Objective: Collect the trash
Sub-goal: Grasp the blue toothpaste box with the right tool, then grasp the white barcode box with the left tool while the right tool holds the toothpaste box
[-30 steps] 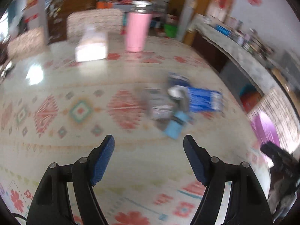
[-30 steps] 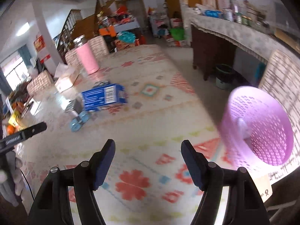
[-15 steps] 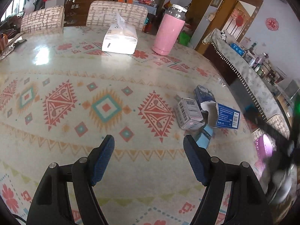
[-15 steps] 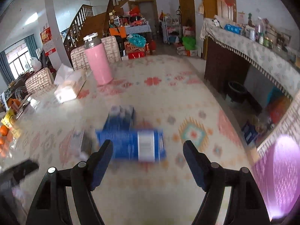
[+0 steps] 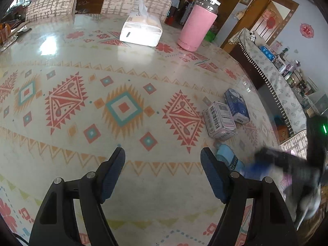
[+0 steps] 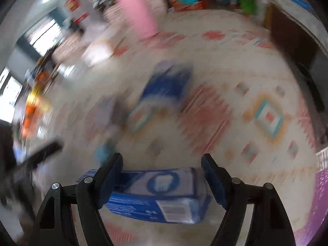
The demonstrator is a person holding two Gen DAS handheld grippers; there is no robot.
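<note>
**Right hand-held gripper straddles the blue box, not yet gripping**

Nearest in the right wrist view, the right hand-held gripper stands wide, its jaws apart with the long blue box lying crosswise between them near the desk's right edge. The left pad appears to overlap the box's end, while a gap shows at the right pad, so nothing is clamped yet. The view is heavily smeared, so exact contact is hard to read.

The left hand-held gripper hangs open and empty over bare patterned desk. Just beside its right finger lies a small light-blue packet. Further toward the right edge sit a white barcoded carton and, touching it, a dark-blue carton. At the far side stand a tissue pack and a pink bottle. A purple basket shows beyond the right edge.

My reading of the risks: the box is longer than the jaw span along its length, so closing now could merely shove or skew it. Closing while moving fast could knock it off the edge, and a hollow carton may crush.
</note>
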